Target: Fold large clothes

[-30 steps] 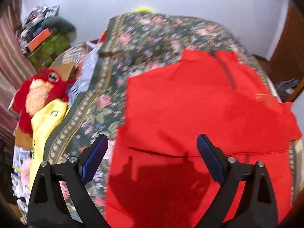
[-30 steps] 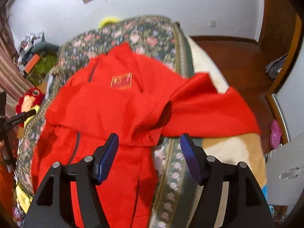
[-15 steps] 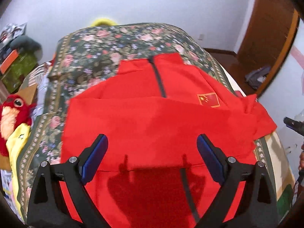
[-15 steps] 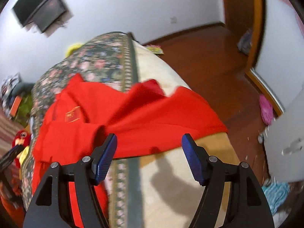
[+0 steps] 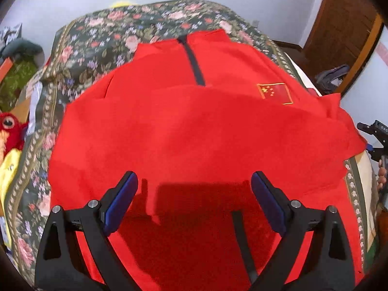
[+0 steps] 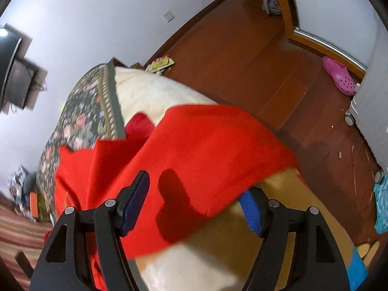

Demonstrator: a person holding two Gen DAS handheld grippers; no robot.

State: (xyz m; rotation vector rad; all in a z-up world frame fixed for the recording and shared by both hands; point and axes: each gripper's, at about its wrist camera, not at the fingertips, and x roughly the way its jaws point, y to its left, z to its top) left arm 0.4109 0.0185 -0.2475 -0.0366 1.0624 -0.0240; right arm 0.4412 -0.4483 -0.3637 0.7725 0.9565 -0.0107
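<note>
Reaching for the red jacket's sleeve point(image 6: 218, 150) with right gripper point(image 6: 194, 201) jaws opening around its edge; left gripper point(image 5: 194, 201) spread, empty. Next: pinch, fold inward.

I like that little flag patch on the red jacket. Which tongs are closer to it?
Probably left. The left tongs hover over the red jacket below the flag patch; the right tongs, opening, straddle its sleeve at the bed's edge.

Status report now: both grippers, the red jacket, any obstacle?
Left gripper open over red jacket, holding nothing. Right gripper opening, jacket sleeve between jaws, not pinched. Nothing in the way.
</note>
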